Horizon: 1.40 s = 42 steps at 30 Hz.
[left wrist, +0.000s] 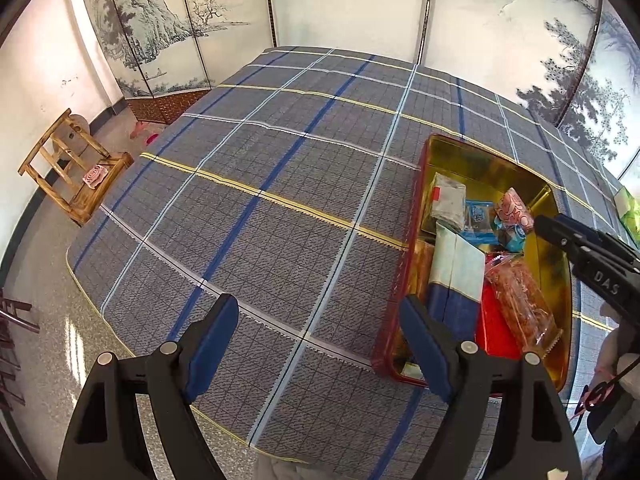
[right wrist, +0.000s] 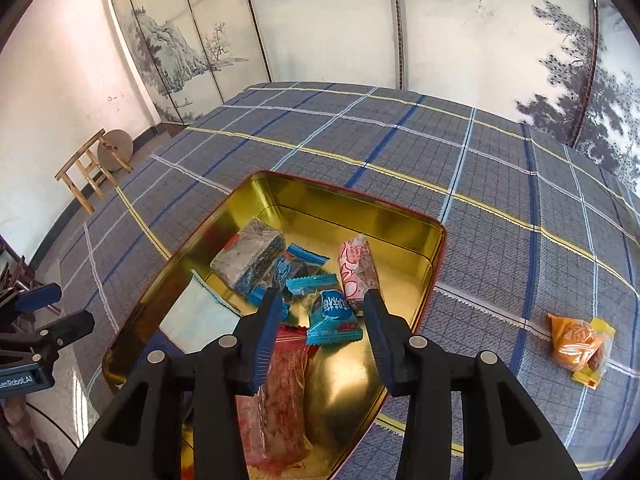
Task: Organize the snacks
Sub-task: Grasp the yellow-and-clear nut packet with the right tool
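A gold-lined tin (right wrist: pixel 340 208) with a red outside sits on the plaid cloth and holds several snacks. Among them are a grey block packet (right wrist: pixel 248 256), a pink packet (right wrist: pixel 358 268), a long red-orange packet (right wrist: pixel 280 392) and a pale blue-and-white pack (right wrist: pixel 196 316). My right gripper (right wrist: pixel 322 294) hangs over the tin, open. A small blue packet (right wrist: pixel 334 316) lies between its fingers with neither pad pressing on it. An orange snack (right wrist: pixel 576 344) lies on the cloth to the right of the tin. My left gripper (left wrist: pixel 320 312) is open and empty beside the tin (left wrist: pixel 480 160), its right finger over the tin's near left rim.
The plaid-covered table (left wrist: pixel 260 200) stretches far to the left and back. A wooden stool (left wrist: pixel 76 172) stands on the floor at the left. Painted folding screens (left wrist: pixel 168 28) close the back. A green pack (left wrist: pixel 628 208) shows at the right edge.
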Motion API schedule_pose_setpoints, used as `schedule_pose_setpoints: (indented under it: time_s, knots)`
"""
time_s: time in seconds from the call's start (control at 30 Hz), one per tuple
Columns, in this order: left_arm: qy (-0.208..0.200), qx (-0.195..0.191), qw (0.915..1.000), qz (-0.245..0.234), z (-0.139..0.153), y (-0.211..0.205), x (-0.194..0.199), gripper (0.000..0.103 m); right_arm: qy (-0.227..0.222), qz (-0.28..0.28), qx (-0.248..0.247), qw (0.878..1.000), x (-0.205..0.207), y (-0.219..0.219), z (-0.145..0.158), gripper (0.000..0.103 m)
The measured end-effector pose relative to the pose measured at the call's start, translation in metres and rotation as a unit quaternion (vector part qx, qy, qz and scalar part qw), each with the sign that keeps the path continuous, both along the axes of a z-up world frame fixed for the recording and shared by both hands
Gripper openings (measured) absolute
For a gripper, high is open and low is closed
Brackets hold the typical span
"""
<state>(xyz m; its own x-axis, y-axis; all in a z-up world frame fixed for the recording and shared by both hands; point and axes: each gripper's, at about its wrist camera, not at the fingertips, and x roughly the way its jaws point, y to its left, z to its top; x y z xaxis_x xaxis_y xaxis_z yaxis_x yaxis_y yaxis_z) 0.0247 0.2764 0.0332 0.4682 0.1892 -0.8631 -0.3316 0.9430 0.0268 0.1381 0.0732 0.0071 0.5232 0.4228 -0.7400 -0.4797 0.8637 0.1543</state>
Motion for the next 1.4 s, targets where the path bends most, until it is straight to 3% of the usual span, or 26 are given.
schedule_pose_setpoints:
  time_s: [0.17, 0.37, 0.67, 0.93, 1.4]
  knots:
    - [-0.003, -0.001, 0.9999, -0.013, 0.002, -0.011, 0.003, 0.08, -0.018, -0.027, 0.016, 0.999, -0.003, -0.031, 0.017, 0.044]
    - [-0.008, 0.001, 0.9992, -0.04, 0.005, -0.03, 0.011, 0.08, -0.027, -0.102, 0.006, 0.994, 0.003, -0.103, 0.023, 0.044]
    - [-0.012, 0.002, 0.9963, -0.085, 0.008, -0.068, 0.03, 0.08, 0.004, -0.197, -0.035, 0.98, 0.016, -0.199, -0.003, 0.044]
    - [-0.009, 0.004, 0.993, -0.118, 0.009, -0.1, 0.046, 0.08, 0.028, -0.216, -0.04, 0.975, 0.026, -0.214, -0.03, 0.044]
    - [-0.012, 0.014, 0.9859, -0.166, 0.011, -0.146, 0.066, 0.08, 0.032, -0.238, -0.035, 0.97, 0.049, -0.218, -0.055, 0.043]
